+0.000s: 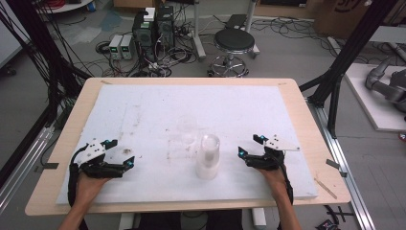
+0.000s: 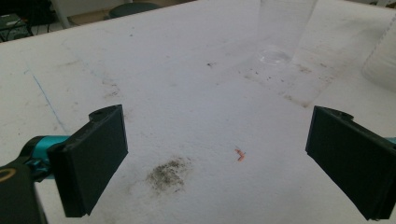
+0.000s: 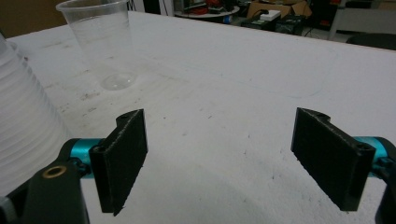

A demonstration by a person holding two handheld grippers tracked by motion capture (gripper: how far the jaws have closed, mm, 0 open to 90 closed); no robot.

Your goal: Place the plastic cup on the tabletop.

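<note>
A stack of clear plastic cups [image 1: 208,157] stands mouth-down on the white foam board [image 1: 143,105], near its front middle. It is also at the far edge of the left gripper view [image 2: 380,60] and of the right gripper view [image 3: 23,112]. Just behind the stack, a single clear cup [image 1: 186,129] stands upright [image 2: 280,28] [image 3: 95,37]. My left gripper [image 1: 119,152] rests at the front left of the board, open, with bare board between its jaws [image 2: 219,158]. My right gripper [image 1: 251,145] sits to the right of the stack, open and holding nothing [image 3: 219,158].
A dark smudge [image 2: 168,173] and a small red speck [image 2: 240,155] mark the board by the left gripper. The wooden table [image 1: 311,139] rims the board. Behind the table are a black stool [image 1: 233,43], computer boxes [image 1: 153,31], floor cables and black frame posts [image 1: 352,43].
</note>
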